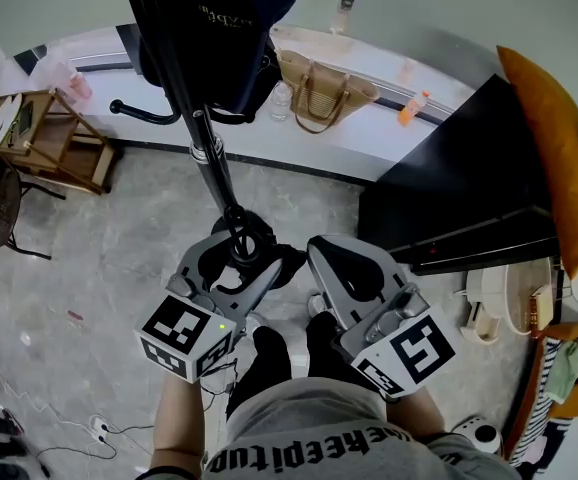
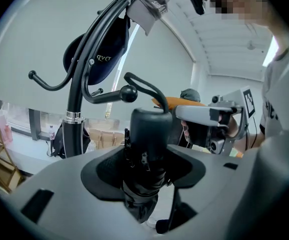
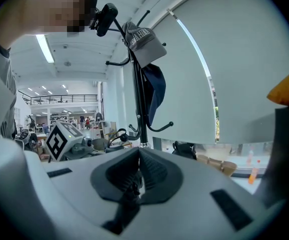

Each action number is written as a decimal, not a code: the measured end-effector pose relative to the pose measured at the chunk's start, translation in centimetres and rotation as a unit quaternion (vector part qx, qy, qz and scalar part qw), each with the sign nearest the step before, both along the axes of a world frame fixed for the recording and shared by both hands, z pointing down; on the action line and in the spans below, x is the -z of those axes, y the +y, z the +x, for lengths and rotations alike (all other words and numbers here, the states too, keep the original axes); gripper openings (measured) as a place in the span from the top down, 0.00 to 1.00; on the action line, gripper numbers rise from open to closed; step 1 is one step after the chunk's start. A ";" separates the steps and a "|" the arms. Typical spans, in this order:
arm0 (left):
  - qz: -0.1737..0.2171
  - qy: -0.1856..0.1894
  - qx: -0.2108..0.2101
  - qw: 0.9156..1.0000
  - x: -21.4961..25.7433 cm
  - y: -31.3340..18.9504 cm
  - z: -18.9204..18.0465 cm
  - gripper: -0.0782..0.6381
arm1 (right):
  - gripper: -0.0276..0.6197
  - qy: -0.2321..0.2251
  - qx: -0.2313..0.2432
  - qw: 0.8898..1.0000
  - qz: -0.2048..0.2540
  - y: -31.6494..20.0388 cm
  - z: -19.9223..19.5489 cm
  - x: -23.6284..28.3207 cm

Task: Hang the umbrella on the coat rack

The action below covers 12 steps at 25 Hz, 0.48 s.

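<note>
A black folded umbrella (image 2: 147,139) stands upright between the jaws of my left gripper (image 2: 147,181), which is shut on it; its curved strap loop rises above the handle. In the head view the left gripper (image 1: 239,260) holds the umbrella (image 1: 244,251) low beside the foot of the black coat rack (image 1: 204,138). The rack's pole (image 2: 74,99) stands just left of the umbrella, with a ball-tipped hook (image 2: 129,93) close above it. A navy cap (image 2: 104,54) hangs higher up. My right gripper (image 1: 339,266) is alongside on the right, shut with nothing in it, facing the coat rack (image 3: 137,99).
A straw bag (image 1: 319,93) and bottles sit on the window ledge behind the rack. A wooden stand (image 1: 39,133) is at the left, a black cabinet (image 1: 459,188) and an orange cushion (image 1: 554,158) at the right. Cables (image 1: 99,428) lie on the floor.
</note>
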<state>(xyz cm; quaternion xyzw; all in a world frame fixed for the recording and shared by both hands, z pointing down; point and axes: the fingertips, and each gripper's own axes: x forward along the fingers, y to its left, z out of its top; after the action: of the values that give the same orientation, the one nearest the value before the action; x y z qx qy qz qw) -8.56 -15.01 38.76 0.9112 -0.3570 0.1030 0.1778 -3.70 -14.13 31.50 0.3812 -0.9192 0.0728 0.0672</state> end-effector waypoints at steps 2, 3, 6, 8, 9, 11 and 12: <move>-0.001 0.002 -0.007 1.000 0.0 0.0 0.1 0.55 | 0.94 0.001 0.000 1.000 0.000 0.0 -0.1 0.0; -0.001 0.002 -0.011 1.000 -0.1 0.1 0.1 0.55 | 0.94 0.001 0.000 1.000 0.000 -0.1 -0.1 0.0; -0.003 0.002 -0.022 1.000 -0.3 0.0 0.4 0.55 | 0.94 0.003 -0.001 1.000 0.000 -0.1 -0.2 0.0; -0.007 0.006 -0.026 1.000 -0.5 -0.1 0.5 0.55 | 0.94 0.003 -0.001 1.000 -0.001 -0.3 -0.3 0.0; -0.009 0.010 -0.027 1.000 -0.5 -0.2 0.5 0.55 | 0.94 0.003 -0.002 1.000 -0.001 -0.3 -0.3 -0.1; -0.012 0.018 -0.028 0.999 -0.6 -0.3 0.4 0.55 | 0.94 0.004 -0.003 1.000 -0.003 -0.5 -0.3 -0.2; -0.013 0.021 -0.028 0.999 -0.6 -0.3 0.3 0.55 | 0.94 0.004 -0.004 1.000 -0.003 -0.6 -0.3 -0.2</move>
<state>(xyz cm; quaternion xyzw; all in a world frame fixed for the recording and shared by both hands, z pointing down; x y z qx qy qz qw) -8.23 -15.32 39.39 0.9207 -0.3258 0.0933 0.1936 -4.01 -14.69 31.72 0.3846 -0.9173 0.0744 0.0721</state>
